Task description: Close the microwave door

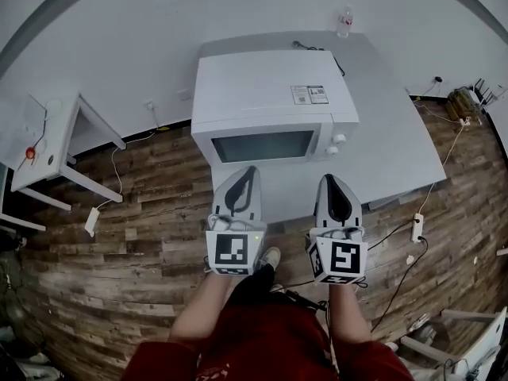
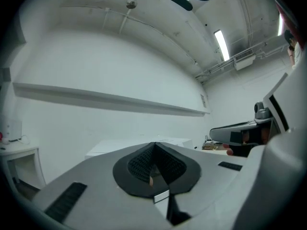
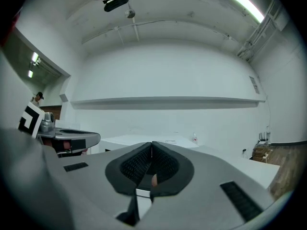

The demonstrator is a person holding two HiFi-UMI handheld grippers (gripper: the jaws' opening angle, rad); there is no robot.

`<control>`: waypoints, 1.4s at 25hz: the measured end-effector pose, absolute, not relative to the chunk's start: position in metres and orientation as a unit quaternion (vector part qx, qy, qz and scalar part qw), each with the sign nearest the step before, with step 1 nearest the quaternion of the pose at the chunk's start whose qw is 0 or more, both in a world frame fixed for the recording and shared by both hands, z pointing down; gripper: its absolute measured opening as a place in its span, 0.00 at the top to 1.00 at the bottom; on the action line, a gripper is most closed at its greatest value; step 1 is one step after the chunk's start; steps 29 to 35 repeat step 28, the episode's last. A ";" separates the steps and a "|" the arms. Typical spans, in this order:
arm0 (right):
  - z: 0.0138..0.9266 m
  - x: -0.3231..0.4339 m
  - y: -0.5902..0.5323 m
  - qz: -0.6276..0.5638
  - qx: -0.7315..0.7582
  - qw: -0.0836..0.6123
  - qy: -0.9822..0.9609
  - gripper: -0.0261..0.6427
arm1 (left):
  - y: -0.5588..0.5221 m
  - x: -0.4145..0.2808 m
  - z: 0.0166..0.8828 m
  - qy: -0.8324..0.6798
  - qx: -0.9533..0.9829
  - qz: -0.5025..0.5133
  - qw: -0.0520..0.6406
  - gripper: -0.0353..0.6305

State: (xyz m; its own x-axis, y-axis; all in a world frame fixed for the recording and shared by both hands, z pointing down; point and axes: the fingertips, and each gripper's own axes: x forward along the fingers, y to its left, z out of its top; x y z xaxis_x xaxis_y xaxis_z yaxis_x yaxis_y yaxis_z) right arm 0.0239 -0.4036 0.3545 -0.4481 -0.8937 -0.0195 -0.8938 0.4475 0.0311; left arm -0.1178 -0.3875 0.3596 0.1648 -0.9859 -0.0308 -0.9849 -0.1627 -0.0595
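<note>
Left gripper (image 1: 250, 170): grey two-jaw tool with a marker cube, jaws pressed together on nothing.
Right gripper (image 1: 329, 178): same build, jaws together, empty.
White box microwave (image 1: 274, 94): at the front edge of the grey table (image 1: 397, 133), straight ahead of both tips.
Dark-windowed door (image 1: 264, 145): long axis runs along that front edge; it looks flush with the body.
Nearer: the left gripper, just before the window.

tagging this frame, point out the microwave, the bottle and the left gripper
microwave (image 1: 264, 145), head view, door window
bottle (image 1: 344, 22), head view, its body
left gripper (image 1: 252, 169), head view, between its shut fingertips
</note>
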 end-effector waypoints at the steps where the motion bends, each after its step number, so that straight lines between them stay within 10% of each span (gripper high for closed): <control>1: 0.352 0.014 -0.397 0.021 -0.516 0.002 0.856 0.92 | -0.378 -0.125 0.357 0.654 -0.755 -0.008 0.033 0.91; 35: 0.331 -0.045 -0.345 0.057 -0.456 0.009 0.888 0.92 | -0.300 -0.182 0.338 0.721 -0.691 -0.004 0.048 0.91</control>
